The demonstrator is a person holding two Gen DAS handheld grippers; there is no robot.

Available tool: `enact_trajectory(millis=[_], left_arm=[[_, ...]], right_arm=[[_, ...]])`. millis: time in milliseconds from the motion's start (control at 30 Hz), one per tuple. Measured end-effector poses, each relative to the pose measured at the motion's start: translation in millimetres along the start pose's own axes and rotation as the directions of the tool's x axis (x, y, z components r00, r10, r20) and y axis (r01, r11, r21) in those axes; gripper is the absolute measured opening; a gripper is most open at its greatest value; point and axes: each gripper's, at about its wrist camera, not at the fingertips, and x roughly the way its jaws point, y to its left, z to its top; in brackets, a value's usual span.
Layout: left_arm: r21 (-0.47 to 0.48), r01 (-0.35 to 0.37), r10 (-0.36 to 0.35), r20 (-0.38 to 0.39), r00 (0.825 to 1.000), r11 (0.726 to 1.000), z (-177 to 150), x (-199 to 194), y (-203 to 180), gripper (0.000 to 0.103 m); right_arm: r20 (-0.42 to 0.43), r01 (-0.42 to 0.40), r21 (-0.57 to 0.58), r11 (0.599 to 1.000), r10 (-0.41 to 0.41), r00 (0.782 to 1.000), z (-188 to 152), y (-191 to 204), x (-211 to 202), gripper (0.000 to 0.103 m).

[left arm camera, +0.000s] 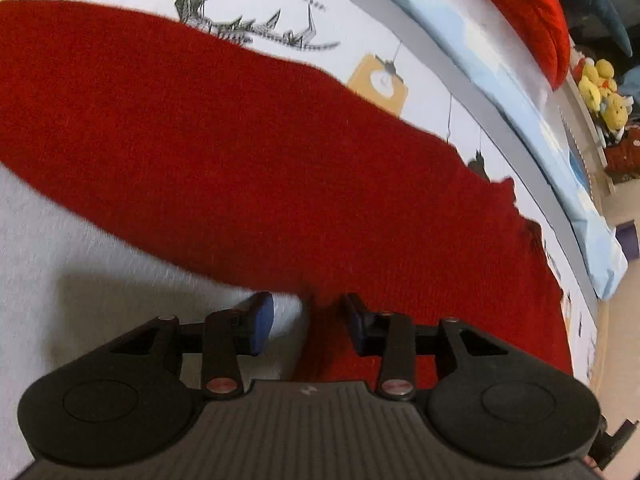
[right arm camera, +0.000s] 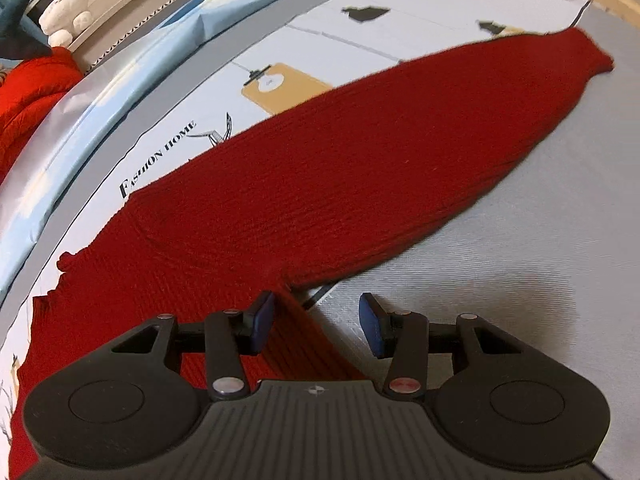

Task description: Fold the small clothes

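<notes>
the sweater [right arm camera: 320, 184] lies flat on the printed sheet [right arm camera: 280, 40], its sleeve stretched sideways, cushion [left arm camera: 528, 12] behind.

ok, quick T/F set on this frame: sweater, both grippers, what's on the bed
1. The dark red knit sweater lies spread on the printed bed cover. True.
2. The left gripper is clamped on the sweater. False: its jaws stand apart above the sweater's edge, gripping nothing.
3. The right gripper is open. True; red knit lies under it, but the pads do not press on it.
4. The sweater is blue. False: it is dark red.
5. Yellow plush toys sit beyond the bed's far edge in the left wrist view. True.
</notes>
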Motion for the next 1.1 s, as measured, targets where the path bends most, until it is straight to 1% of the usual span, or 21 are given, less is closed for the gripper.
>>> enact_trajectory(millis=[33,67,100,133,167,200,267,367,433,467,500,533,567,600,633,667,733,867,967,1033,1100], left_arm=[[0.006,0.005,-0.006,0.011,1.000,1.000,2.7,1.2,-1.0,0.033],[0.019,0.009,-0.009,0.020,1.000,1.000,7.3,2.2,-2.7,0.022],[0.033,0.006,-0.007,0.030,1.000,0.999,9.9,3.8,-3.3,0.018],[0.038,0.005,-0.007,0.041,0.999,0.999,11.5,5.7,-4.7,0.017],[0.036,0.006,-0.008,0.048,0.999,0.999,14.5,8.8,-8.2,0.015],[0.041,0.008,-0.010,0.063,0.998,0.999,16.8,9.9,-7.7,0.014],[0.086,-0.002,-0.009,0.123,0.992,0.996,23.8,5.7,-15.4,0.014],[0.148,0.005,-0.039,0.226,0.973,0.989,34.5,-6.5,-27.2,0.014],[0.144,0.015,-0.049,0.240,0.969,0.990,38.5,-10.8,-31.2,0.016],[0.134,0.009,-0.039,0.225,0.973,0.991,38.3,-10.5,-32.2,0.020],[0.138,-0.006,-0.021,0.200,0.980,0.990,36.7,-9.0,-33.1,0.020],[0.160,-0.030,0.004,0.164,0.986,0.987,32.9,-6.3,-34.7,0.022],[0.198,-0.069,0.049,0.102,0.994,0.978,28.0,-1.1,-35.5,0.027],[0.232,-0.088,0.081,0.040,0.996,0.969,23.2,4.8,-34.6,0.027],[0.253,-0.085,0.088,-0.002,0.996,0.964,18.5,9.8,-33.2,0.027],[0.262,-0.075,0.082,-0.014,0.997,0.962,13.8,9.4,-29.5,0.027],[0.278,-0.070,0.080,-0.024,0.996,0.958,6.9,4.2,-25.7,0.027],[0.312,-0.073,0.098,-0.068,0.993,0.947,-17.1,-5.8,-13.3,0.027],[0.373,-0.082,0.132,-0.111,0.985,0.924,-37.0,-13.6,-8.1,0.027],[0.384,-0.098,0.173,-0.165,0.971,0.918,-45.6,-21.9,-4.6,0.027],[0.393,-0.121,0.207,-0.185,0.961,0.911,-57.1,-37.2,0.4,0.027]], right_arm=[[0.012,-0.008,-0.013,1.000,0.008,1.000,1.0,1.6,2.8,0.049],[0.024,-0.012,-0.030,0.999,0.013,1.000,2.2,4.3,4.1,0.049],[0.035,-0.015,-0.048,0.999,0.017,0.999,4.2,7.8,6.1,0.046],[0.045,-0.026,-0.065,0.998,0.029,0.999,5.8,10.7,8.3,0.041],[0.048,-0.041,-0.070,0.997,0.045,0.998,7.9,12.2,10.4,0.024],[0.051,-0.055,-0.064,0.996,0.058,0.997,9.8,12.3,13.7,0.017],[0.061,-0.075,-0.048,0.996,0.078,0.995,15.1,10.8,18.2,0.013],[0.090,-0.151,0.010,0.988,0.150,0.985,24.6,7.6,19.8,0.012],[0.134,-0.198,0.017,0.980,0.194,0.972,30.7,10.6,17.0,0.011],[0.148,-0.209,0.011,0.978,0.205,0.967,32.6,13.8,16.3,0.011],[0.144,-0.208,0.001,0.978,0.206,0.968,34.1,17.7,18.2,0.013],[0.130,-0.195,-0.011,0.981,0.195,0.972,34.6,20.2,20.6,0.014],[0.108,-0.175,-0.027,0.984,0.177,0.978,33.3,21.3,22.4,0.015],[0.066,-0.149,-0.063,0.987,0.153,0.986,30.4,22.8,25.3,0.025],[0.029,-0.127,-0.103,0.986,0.131,0.991,27.1,24.2,27.0,0.031],[0.010,-0.121,-0.148,0.982,0.124,0.992,22.1,24.7,25.3,0.035],[-0.018,-0.107,-0.243,0.964,0.106,0.994,11.7,26.2,15.4,0.035],[-0.060,-0.072,-0.354,0.932,0.054,0.997,-14.2,12.8,-5.7,0.036],[-0.129,-0.080,-0.293,0.953,0.044,0.991,-26.5,-11.0,-23.8,0.036],[-0.184,-0.078,-0.251,0.965,0.032,0.982,-33.1,-29.2,-38.7,0.039],[-0.244,-0.032,-0.321,0.947,-0.050,0.968,-50.2,-38.5,-54.2,0.041]])
